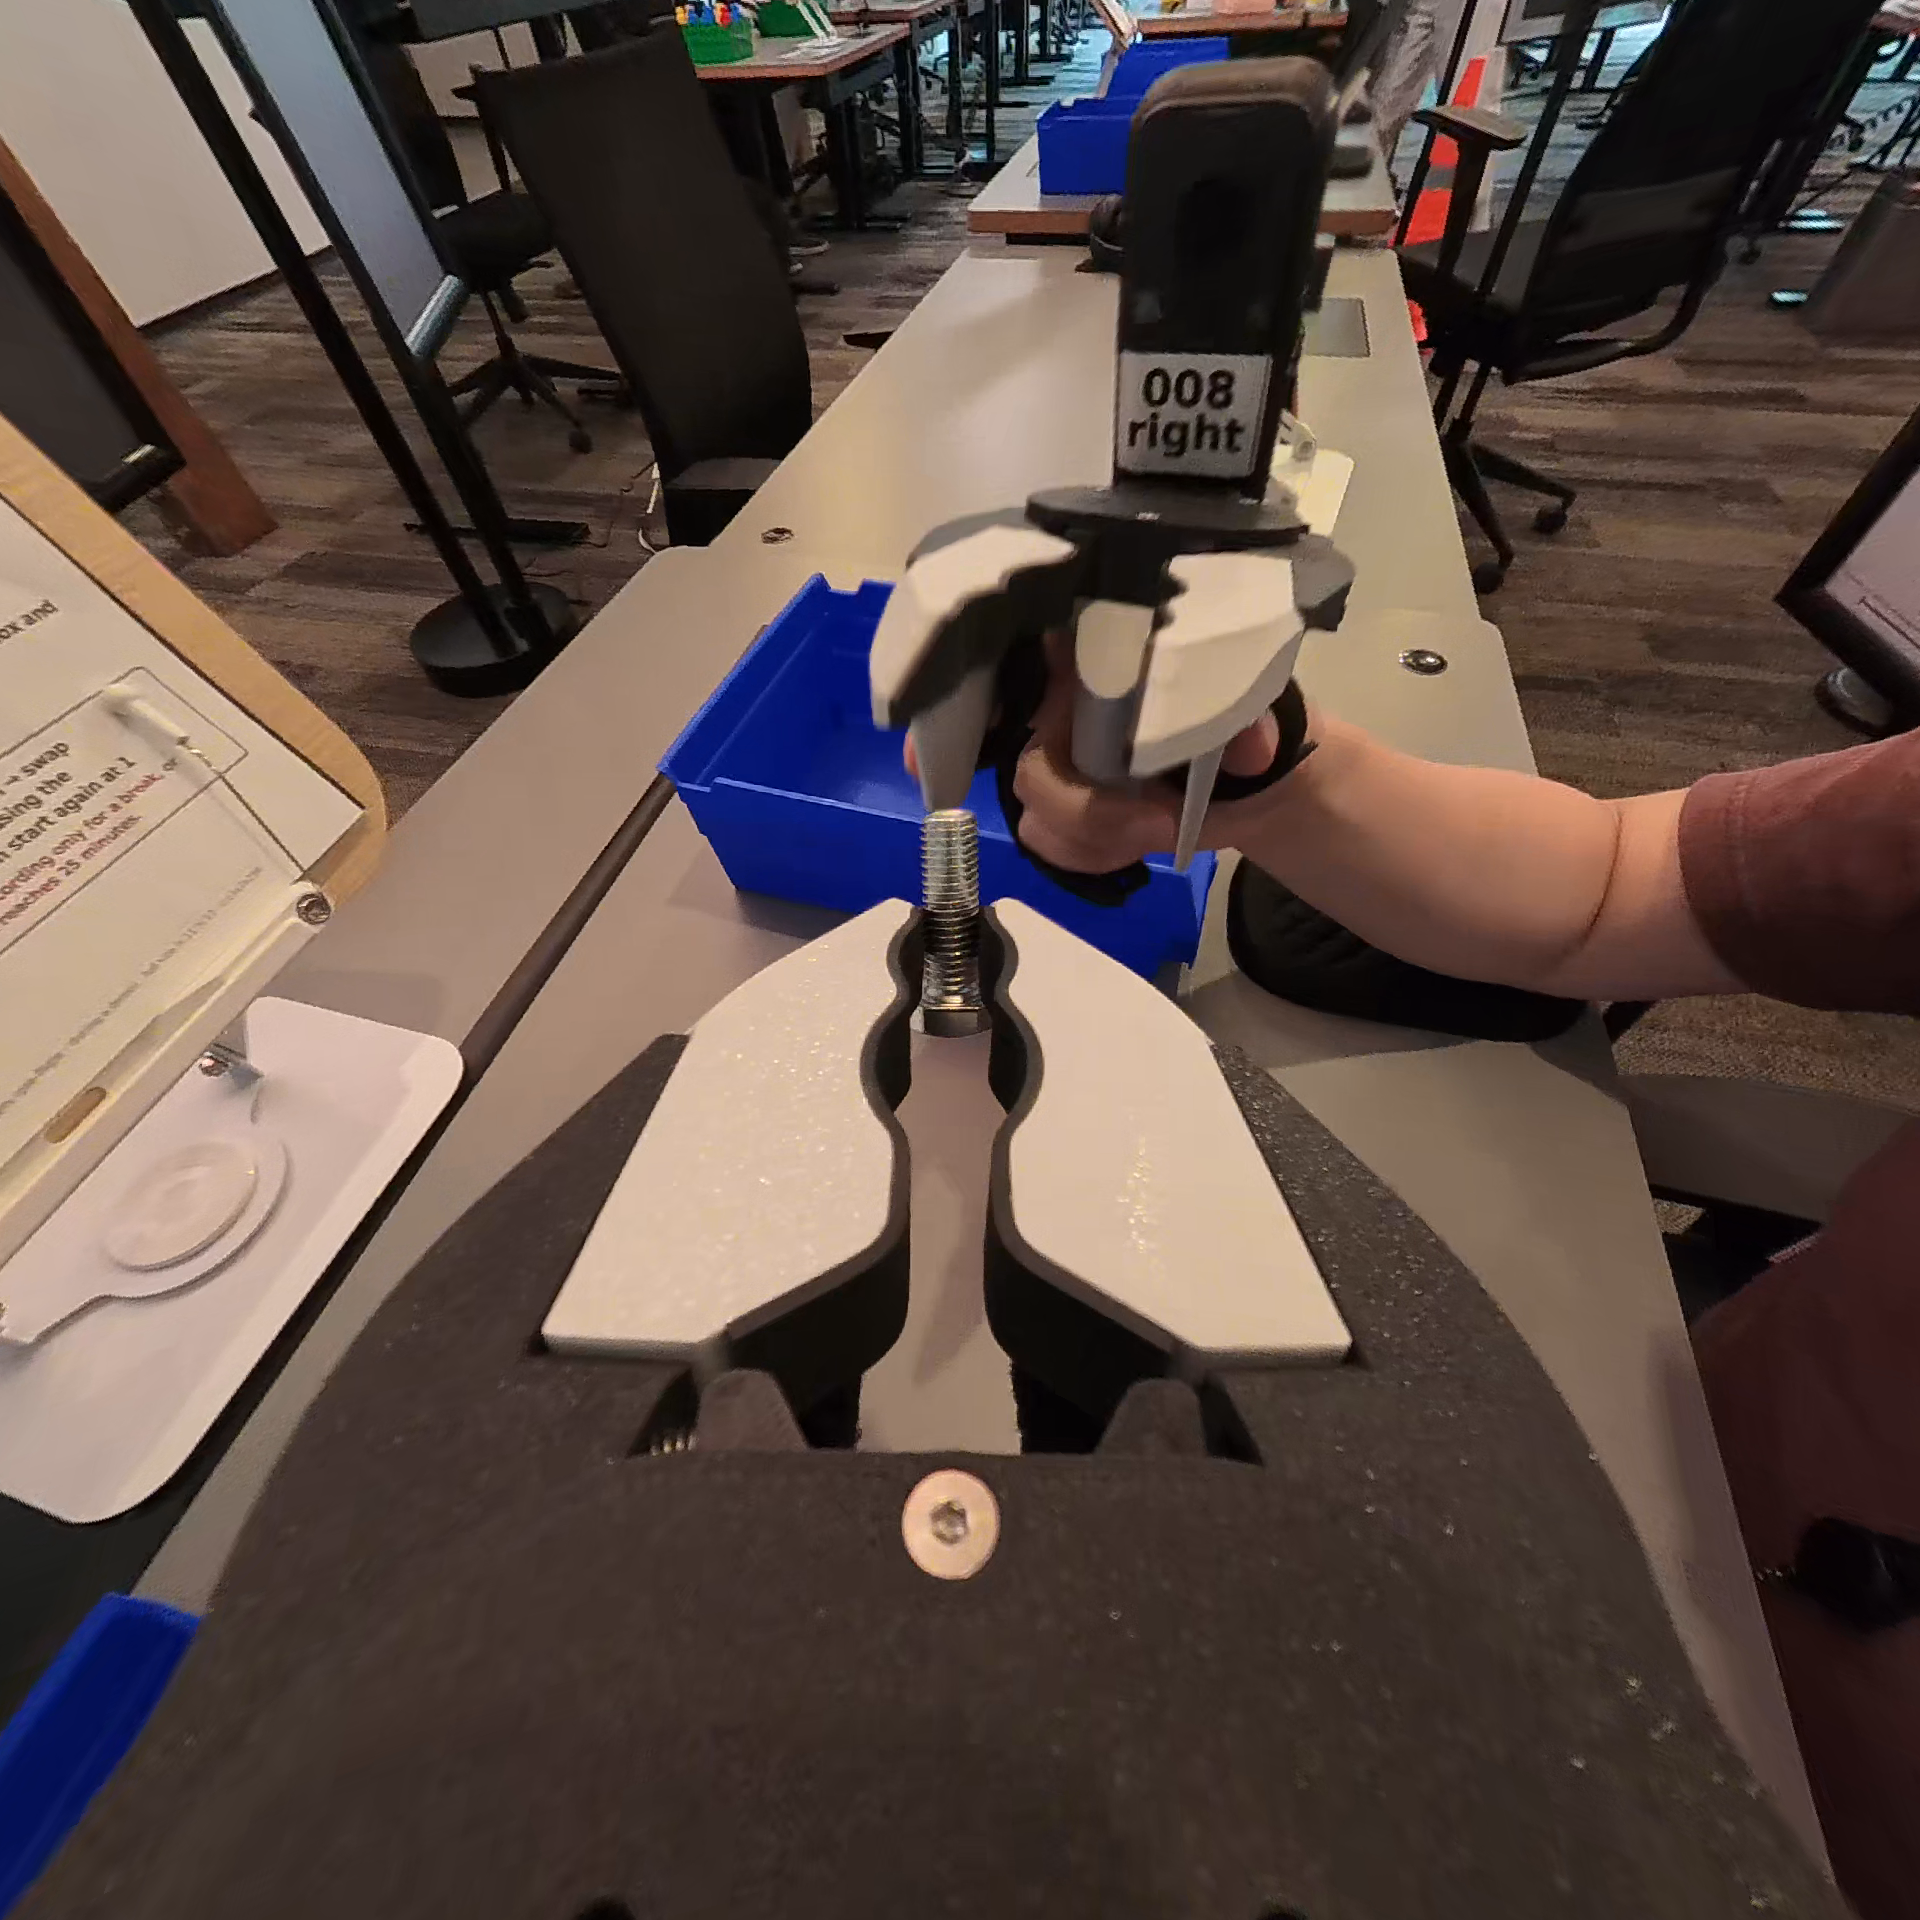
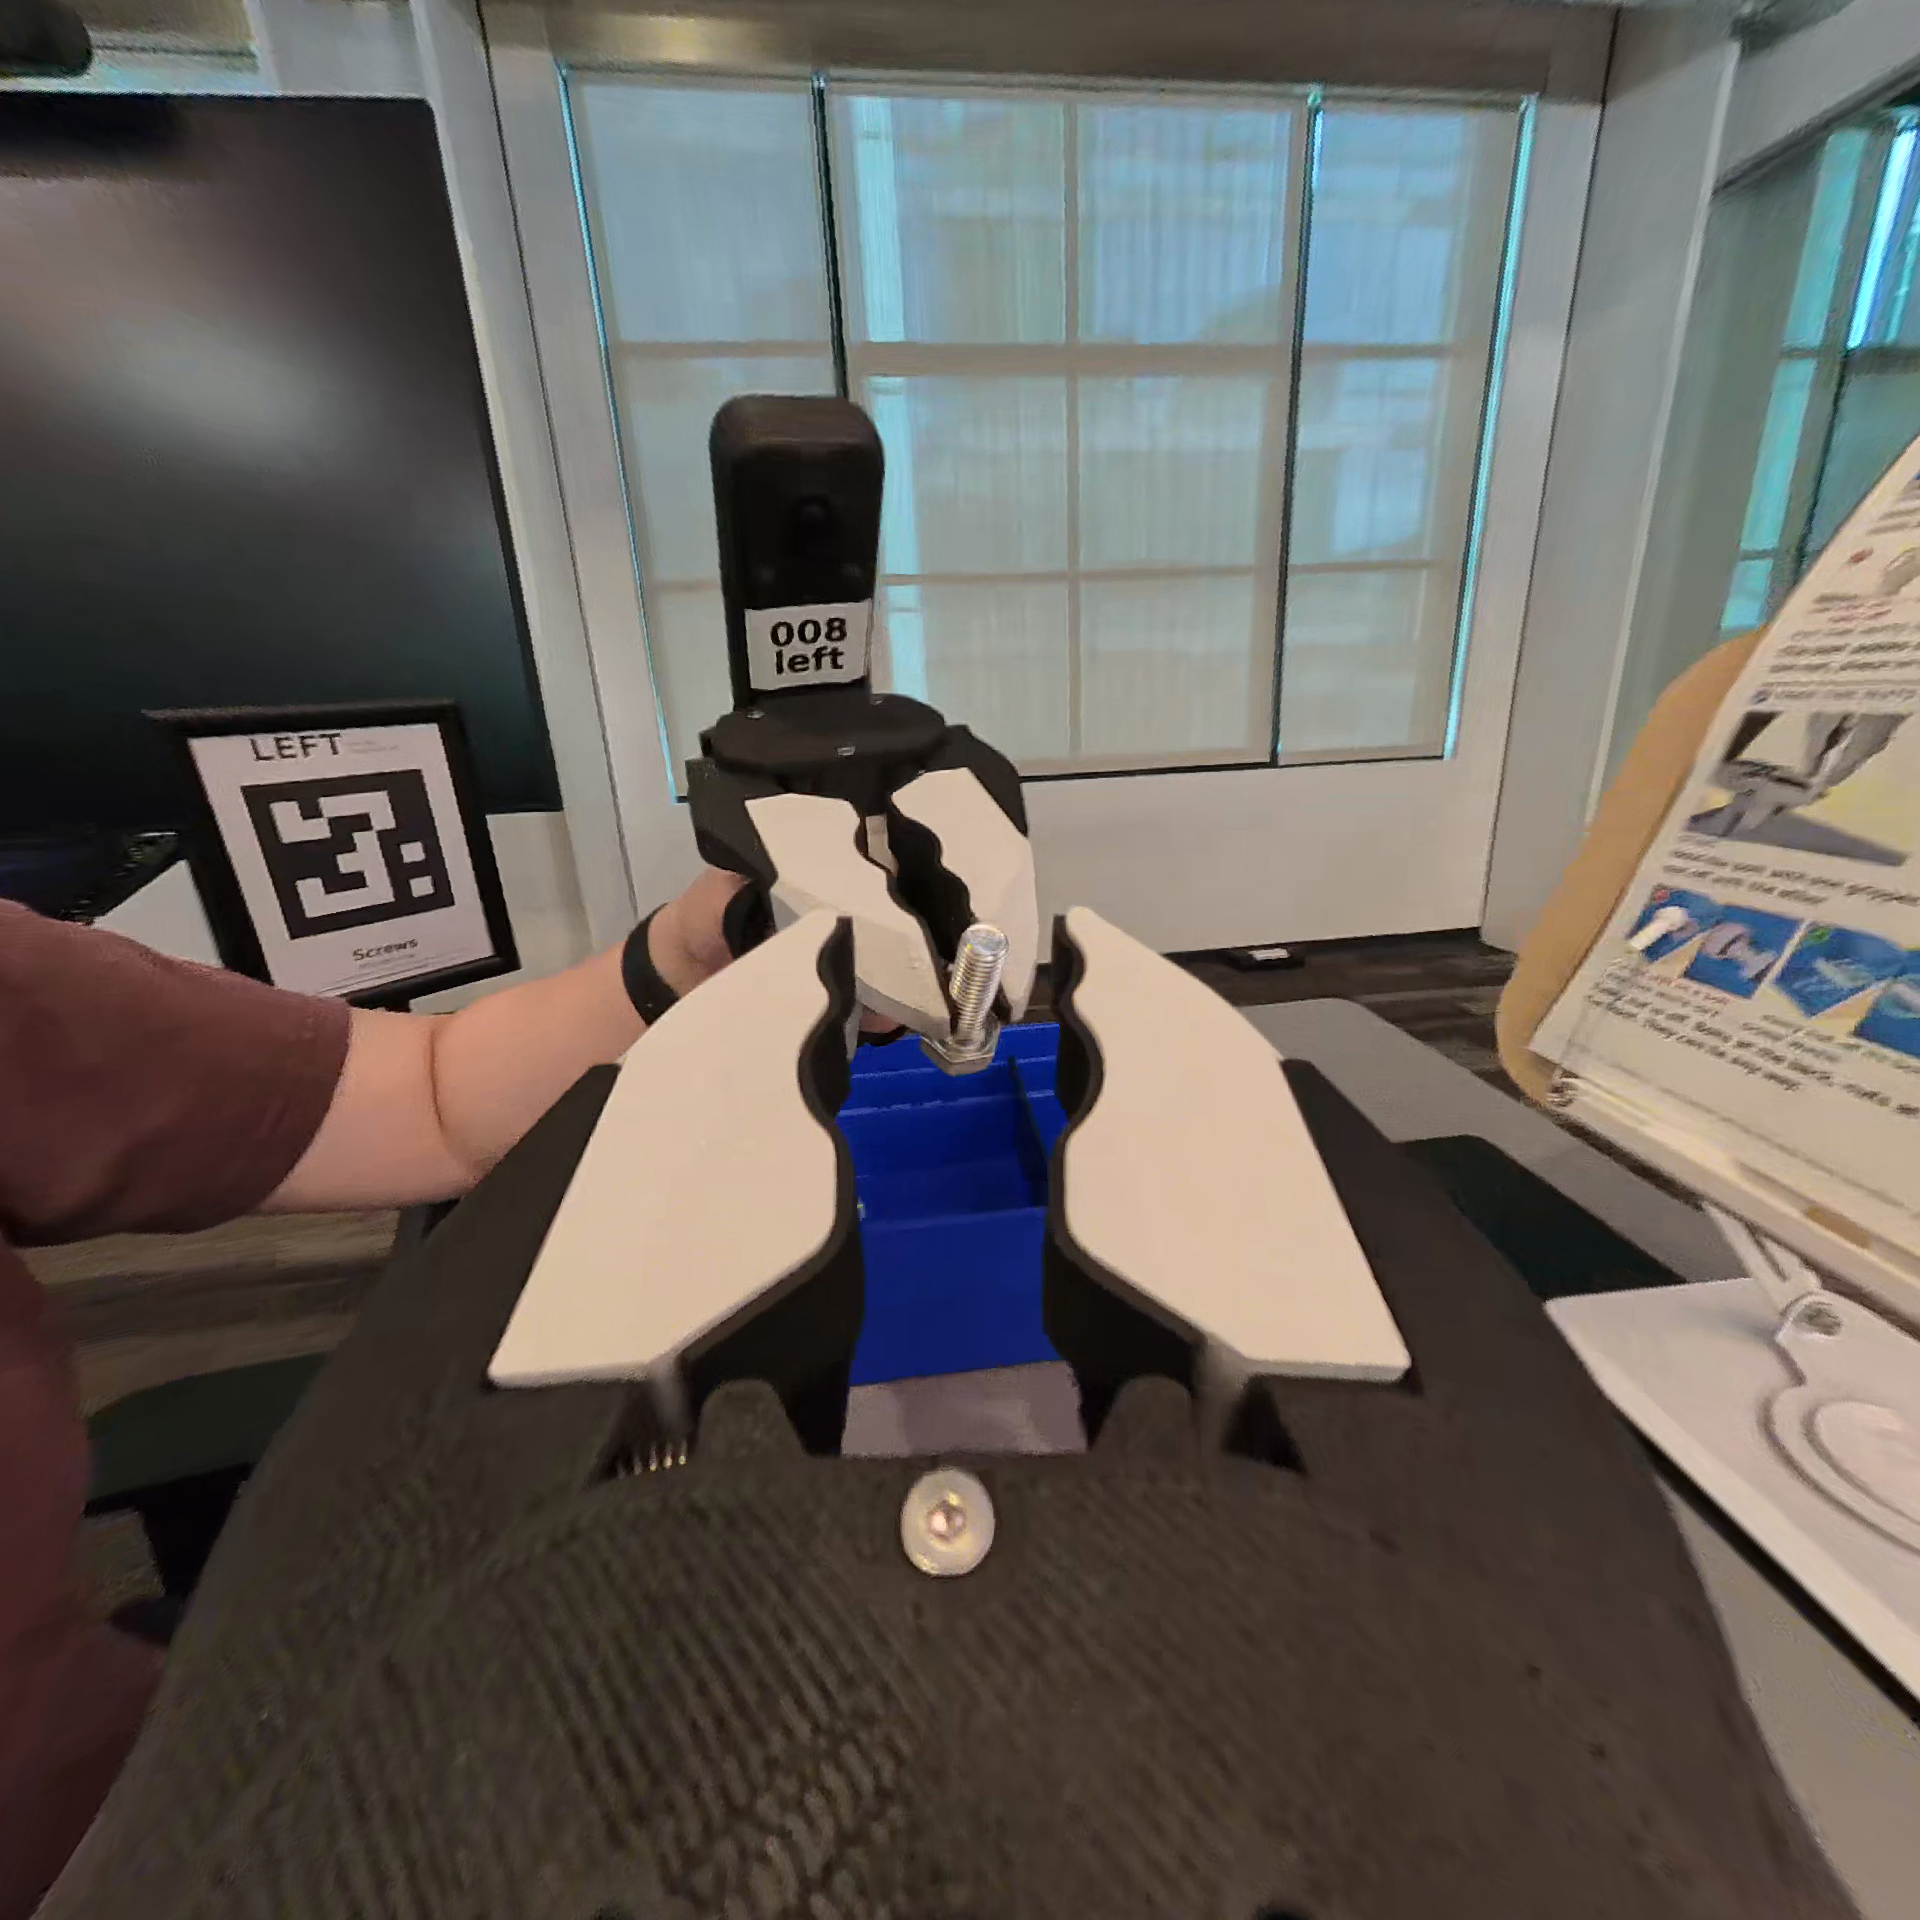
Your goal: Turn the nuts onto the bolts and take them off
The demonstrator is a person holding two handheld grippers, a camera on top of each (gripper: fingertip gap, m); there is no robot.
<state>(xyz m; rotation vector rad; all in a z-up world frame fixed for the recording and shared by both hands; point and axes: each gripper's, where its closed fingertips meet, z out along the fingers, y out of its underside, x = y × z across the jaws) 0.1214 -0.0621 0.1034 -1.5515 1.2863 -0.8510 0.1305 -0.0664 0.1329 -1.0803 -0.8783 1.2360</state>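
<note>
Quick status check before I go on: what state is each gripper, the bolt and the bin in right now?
Left hand-held gripper: shut on the bolt's shank, just above the head.
Bolt: upright, threaded end up, no nut visible on it.
Right hand-held gripper: open, empty, one fingertip just above the bolt's tip.
Blue bin: on the table, visible part looks empty.

The shiny silver threaded steel bolt has a ridged spiral pattern along its shank. The left gripper has pale grey, faintly speckled finger plates over a black textured body, and the right gripper bears the same grey and black. The bright blue plastic bin sits on a flat grey tabletop. A dark maroon sleeve covers the person's arm. The black-framed white sign carries a blocky black-and-white square marker pattern.
</note>
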